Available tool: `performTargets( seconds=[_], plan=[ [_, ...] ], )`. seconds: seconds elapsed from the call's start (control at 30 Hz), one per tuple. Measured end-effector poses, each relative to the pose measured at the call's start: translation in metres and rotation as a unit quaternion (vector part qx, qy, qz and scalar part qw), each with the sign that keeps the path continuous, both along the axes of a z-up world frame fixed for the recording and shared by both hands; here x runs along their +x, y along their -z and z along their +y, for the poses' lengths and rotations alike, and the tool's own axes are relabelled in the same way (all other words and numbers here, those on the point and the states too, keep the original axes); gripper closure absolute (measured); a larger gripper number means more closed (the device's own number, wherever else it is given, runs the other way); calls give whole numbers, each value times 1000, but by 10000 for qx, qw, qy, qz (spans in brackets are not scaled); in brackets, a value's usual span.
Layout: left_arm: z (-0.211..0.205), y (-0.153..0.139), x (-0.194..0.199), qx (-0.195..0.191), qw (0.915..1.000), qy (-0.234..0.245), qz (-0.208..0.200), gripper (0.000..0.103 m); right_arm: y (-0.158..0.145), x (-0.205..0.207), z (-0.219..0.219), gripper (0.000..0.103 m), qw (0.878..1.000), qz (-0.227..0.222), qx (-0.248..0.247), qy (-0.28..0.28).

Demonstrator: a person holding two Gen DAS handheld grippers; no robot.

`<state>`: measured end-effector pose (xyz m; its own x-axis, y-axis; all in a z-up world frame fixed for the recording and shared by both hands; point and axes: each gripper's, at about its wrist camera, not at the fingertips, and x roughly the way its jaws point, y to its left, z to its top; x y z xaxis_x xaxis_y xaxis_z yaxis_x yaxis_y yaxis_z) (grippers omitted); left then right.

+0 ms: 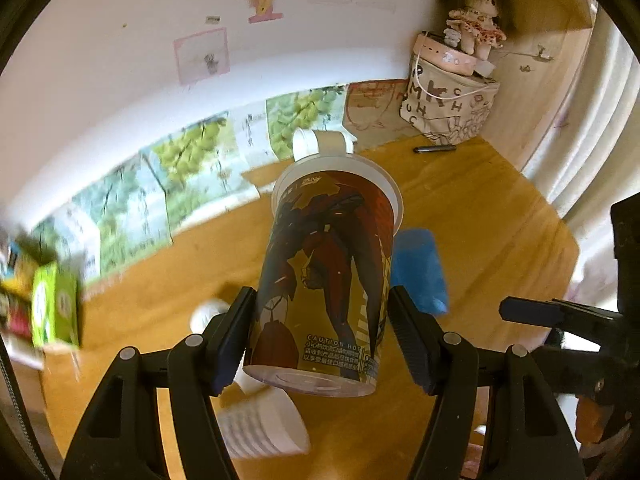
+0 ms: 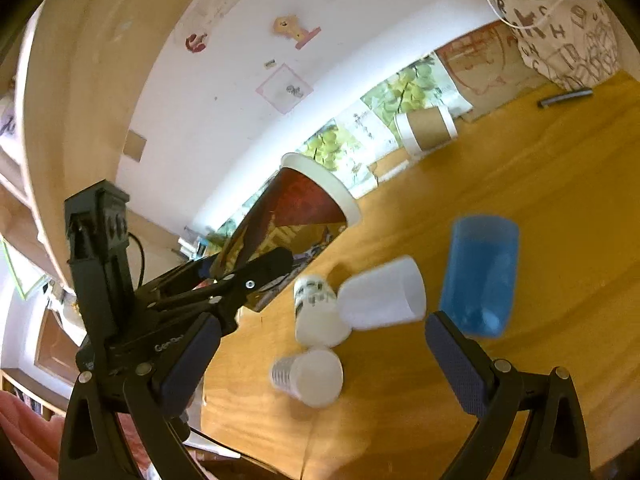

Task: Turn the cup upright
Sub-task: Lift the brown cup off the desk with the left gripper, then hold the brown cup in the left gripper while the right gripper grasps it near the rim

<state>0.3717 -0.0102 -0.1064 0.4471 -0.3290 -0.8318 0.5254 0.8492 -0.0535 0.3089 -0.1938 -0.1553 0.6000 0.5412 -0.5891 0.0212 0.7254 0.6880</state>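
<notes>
My left gripper point(image 1: 320, 332) is shut on a printed red-and-gold paper cup point(image 1: 324, 280), held in the air over the wooden table point(image 1: 480, 220). The cup is tilted, its white rim pointing away toward the wall and its base toward the camera. In the right wrist view the same cup point(image 2: 296, 208) and the left gripper point(image 2: 240, 276) show at left, above the table edge. My right gripper point(image 2: 320, 356) is open and empty, above a group of cups lying on the table.
A blue cup point(image 2: 480, 276) and three white cups point(image 2: 380, 296) point(image 2: 316, 316) point(image 2: 312, 376) lie on their sides. A brown-sleeved paper cup point(image 2: 428, 128) lies near the wall. A printed bag point(image 1: 448, 104) with a doll point(image 1: 476, 20) and a black pen point(image 1: 434, 149) sit at the back right.
</notes>
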Motion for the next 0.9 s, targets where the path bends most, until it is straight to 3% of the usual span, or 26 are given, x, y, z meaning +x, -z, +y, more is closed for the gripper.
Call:
performTargets(
  seconds=[0.2,0.43,0.9],
  plan=[
    [8,-1,-39,-347,9989,-291,108,33,4,-40,-13,1,9994,171,299,-68],
    [14,9,-75,-701,9952,-620,303,33,6,-67,-21,1,9990,303,296,-151],
    [12,51,-115,-1036,9861,-1010,823,33,26,-87,-28,1,9948,786,496,-409]
  ],
)
